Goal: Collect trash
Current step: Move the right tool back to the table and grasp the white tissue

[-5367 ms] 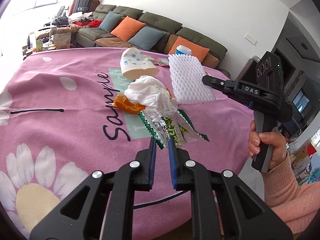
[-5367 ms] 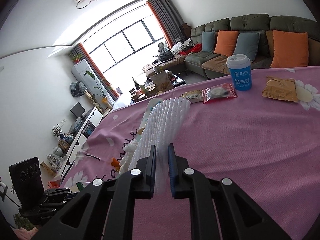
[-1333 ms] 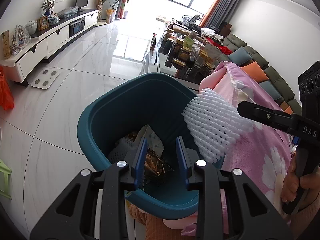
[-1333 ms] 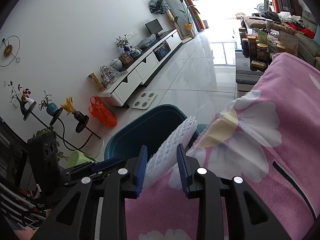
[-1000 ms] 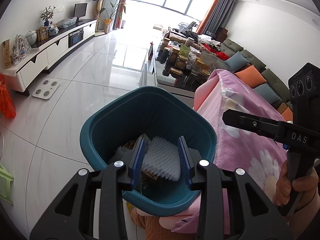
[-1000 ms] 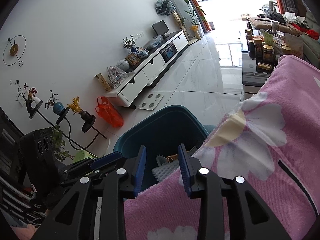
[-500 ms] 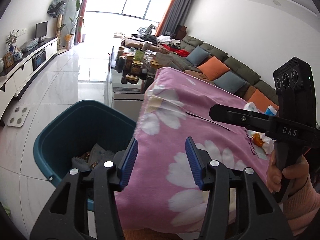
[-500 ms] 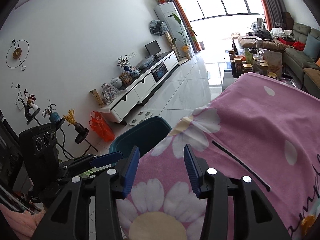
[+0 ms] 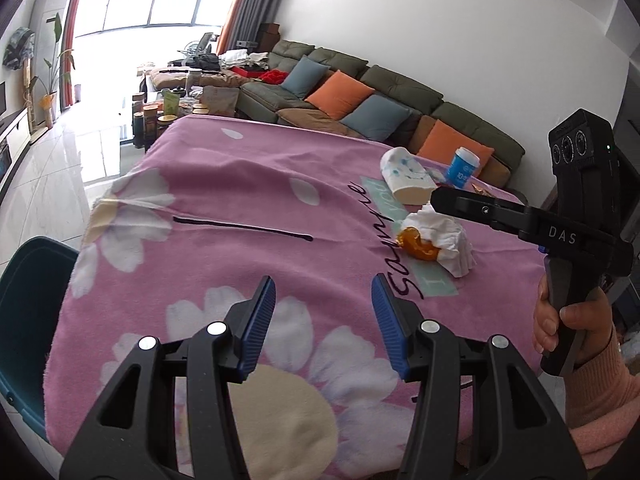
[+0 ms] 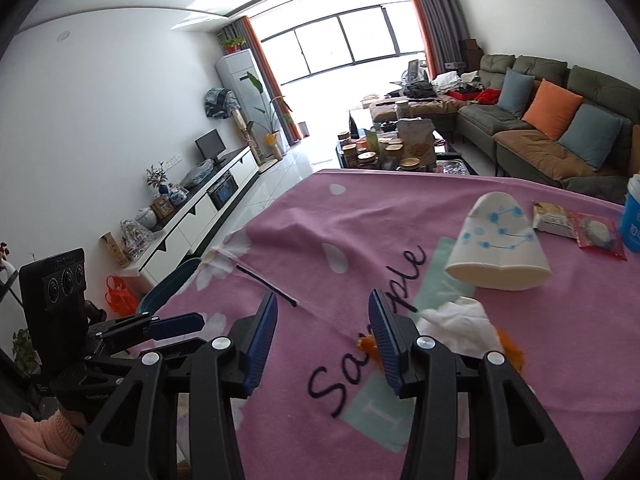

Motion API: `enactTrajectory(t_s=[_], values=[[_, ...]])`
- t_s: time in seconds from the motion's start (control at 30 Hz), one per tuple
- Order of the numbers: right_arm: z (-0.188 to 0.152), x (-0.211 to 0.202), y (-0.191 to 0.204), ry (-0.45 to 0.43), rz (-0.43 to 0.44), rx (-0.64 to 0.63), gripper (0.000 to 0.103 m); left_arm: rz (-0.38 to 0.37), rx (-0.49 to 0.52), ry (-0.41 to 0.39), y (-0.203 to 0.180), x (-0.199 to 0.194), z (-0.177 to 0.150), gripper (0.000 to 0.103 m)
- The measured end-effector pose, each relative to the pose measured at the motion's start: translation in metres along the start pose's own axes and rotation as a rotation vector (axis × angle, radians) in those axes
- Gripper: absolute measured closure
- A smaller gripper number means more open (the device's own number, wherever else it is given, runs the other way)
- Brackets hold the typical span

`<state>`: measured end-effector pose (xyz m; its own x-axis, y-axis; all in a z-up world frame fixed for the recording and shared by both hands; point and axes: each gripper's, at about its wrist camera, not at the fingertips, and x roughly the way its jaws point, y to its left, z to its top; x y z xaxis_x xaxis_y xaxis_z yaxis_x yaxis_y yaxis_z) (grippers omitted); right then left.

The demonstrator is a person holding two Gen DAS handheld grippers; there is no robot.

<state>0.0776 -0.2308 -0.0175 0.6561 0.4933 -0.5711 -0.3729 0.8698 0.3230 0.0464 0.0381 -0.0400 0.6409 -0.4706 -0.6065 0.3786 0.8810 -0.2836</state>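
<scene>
**A:** Trash first: where does it lie?

**B:** The crumpled white tissue (image 9: 444, 236) sits on the pink flowered blanket (image 9: 224, 208) at the right of the left wrist view, touching an orange peel (image 9: 418, 243) on its left side; both lie beside the printed word "Sample"; in the right wrist view the same tissue (image 10: 460, 326) lies just right of the right gripper's fingers, with the peel (image 10: 510, 346) partly hidden behind them.

**A:** Anything else on the blanket?

**B:** A white paper cup with a blue pattern (image 10: 498, 246) lies on its side farther off, its mouth facing the near edge; beyond it to the right lie a snack packet (image 10: 554, 219) and a red wrapper (image 10: 598, 234) touching each other; a blue-and-white cup (image 10: 632, 220) stands upright at the far right edge of the frame.

**A:** And the bin?

**B:** The teal trash bin (image 9: 28, 320) stands on the floor at the left, just beside the blanket's hanging edge; only part of its rim and wall shows.

**A:** The tools?

**B:** The left gripper (image 9: 323, 304) has its jaws apart, nothing between them, over the near daisy print; they have just been opening; the right gripper (image 10: 322, 322) likewise stands apart and empty, its jaws having just been opening too, over the lettering; in the left wrist view the right gripper (image 9: 440, 200) reaches in from the right, its tip above the tissue, held by a hand (image 9: 568, 320) in a salmon knitted sleeve (image 9: 600, 404).

**A:** Does it touch the tissue?

**B:** I cannot tell.
</scene>
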Motion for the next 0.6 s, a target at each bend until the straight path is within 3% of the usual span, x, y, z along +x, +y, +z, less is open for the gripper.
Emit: enactTrajectory(t_s=[0.2, 0.5, 0.57, 0.6], values=[[-0.012, -0.011, -0.043, -0.009, -0.106, 0.055, 0.058, -0.033, 0.040, 0.042, -0.024, 0.030, 0.007, 0.054], [-0.028, 0.004, -0.056, 0.063, -0.183, 0.033, 0.056, -0.059, 0.081, 0.085, -0.045, 0.054, 0.012, 0.054], [-0.030, 0.004, -0.056, 0.073, -0.178, 0.034, 0.058, -0.062, 0.086, 0.094, -0.049, 0.059, 0.014, 0.054], [-0.030, 0.003, -0.057, 0.072, -0.178, 0.032, 0.065, -0.064, 0.088, 0.097, -0.050, 0.061, 0.014, 0.054]])
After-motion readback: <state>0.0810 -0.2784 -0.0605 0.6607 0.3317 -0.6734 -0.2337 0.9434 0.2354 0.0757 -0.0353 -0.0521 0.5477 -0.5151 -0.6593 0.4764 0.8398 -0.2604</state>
